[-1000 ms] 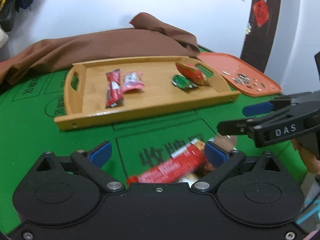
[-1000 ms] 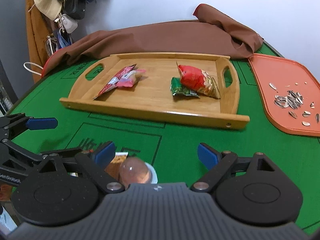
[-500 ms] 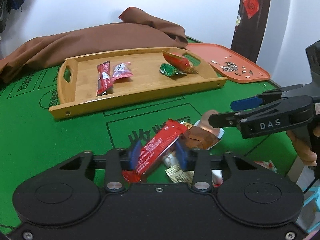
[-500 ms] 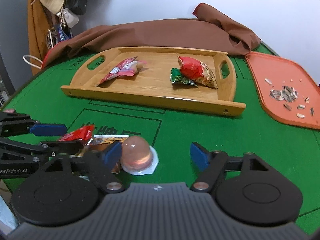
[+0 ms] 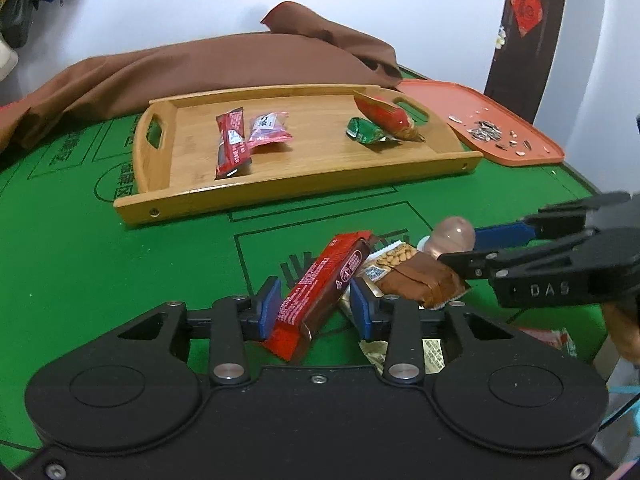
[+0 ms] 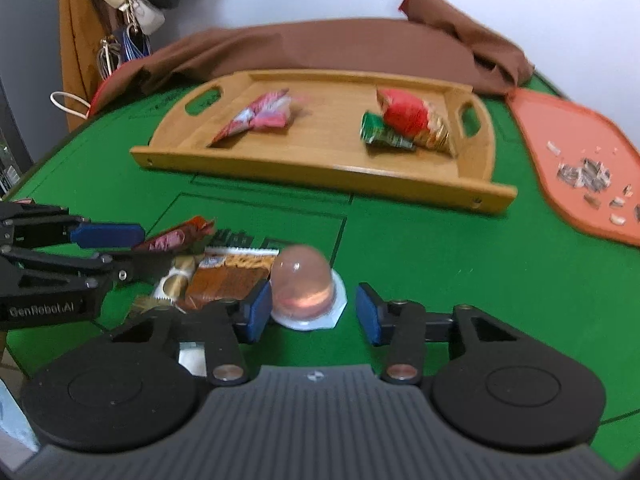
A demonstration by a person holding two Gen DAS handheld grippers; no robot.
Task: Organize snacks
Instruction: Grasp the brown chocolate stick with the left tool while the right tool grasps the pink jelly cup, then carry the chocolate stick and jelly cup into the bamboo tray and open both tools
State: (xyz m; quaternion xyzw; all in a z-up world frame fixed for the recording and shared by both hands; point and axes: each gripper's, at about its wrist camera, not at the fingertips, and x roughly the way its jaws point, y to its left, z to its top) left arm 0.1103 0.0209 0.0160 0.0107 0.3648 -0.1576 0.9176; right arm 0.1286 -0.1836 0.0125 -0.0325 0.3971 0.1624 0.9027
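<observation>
My left gripper is shut on a long red snack bar, which slants up between its blue pads just above the green table. Beside it lie a brown peanut bar and other wrappers. My right gripper is open, its pads on either side of a pink jelly cup standing on the table; the cup also shows in the left wrist view. The wooden tray behind holds a red bar, a pink packet, a green packet and a red bag.
An orange tray with sunflower seed shells sits at the right of the wooden tray. A brown cloth is heaped along the table's far side. Bags and keys hang at the far left. The table's near edge is close to the snack pile.
My left gripper closed on the red snack bar and lifted its end. My right gripper narrowed and moved forward, so the jelly cup now sits between its pads.
</observation>
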